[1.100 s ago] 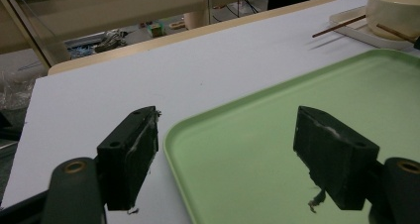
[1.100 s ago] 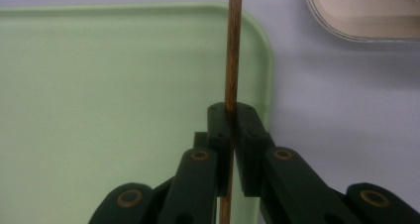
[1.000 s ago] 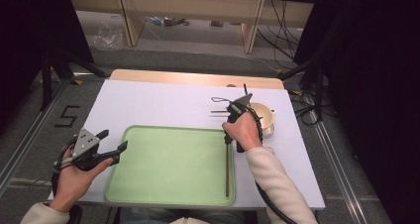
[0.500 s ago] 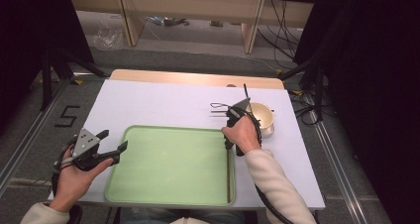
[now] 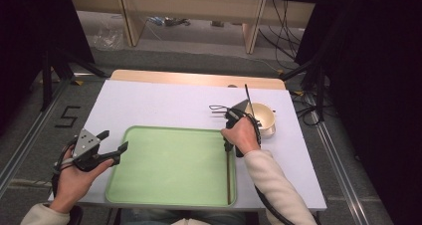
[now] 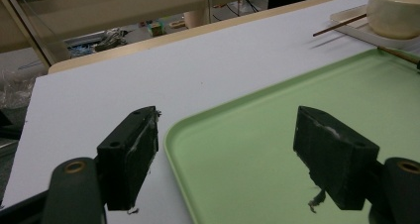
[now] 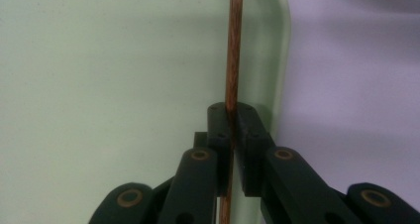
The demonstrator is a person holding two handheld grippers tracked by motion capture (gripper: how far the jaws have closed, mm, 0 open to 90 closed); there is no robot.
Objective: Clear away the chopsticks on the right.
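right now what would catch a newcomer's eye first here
The pale green tray at the near middle of the white table stands out most. Along its right edge, the right gripper pinches a thin brown chopstick. The left gripper hovers open at the tray's left rim.

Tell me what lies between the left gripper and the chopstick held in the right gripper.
Bare green tray floor lies between the left gripper and the chopstick, as the high view shows.
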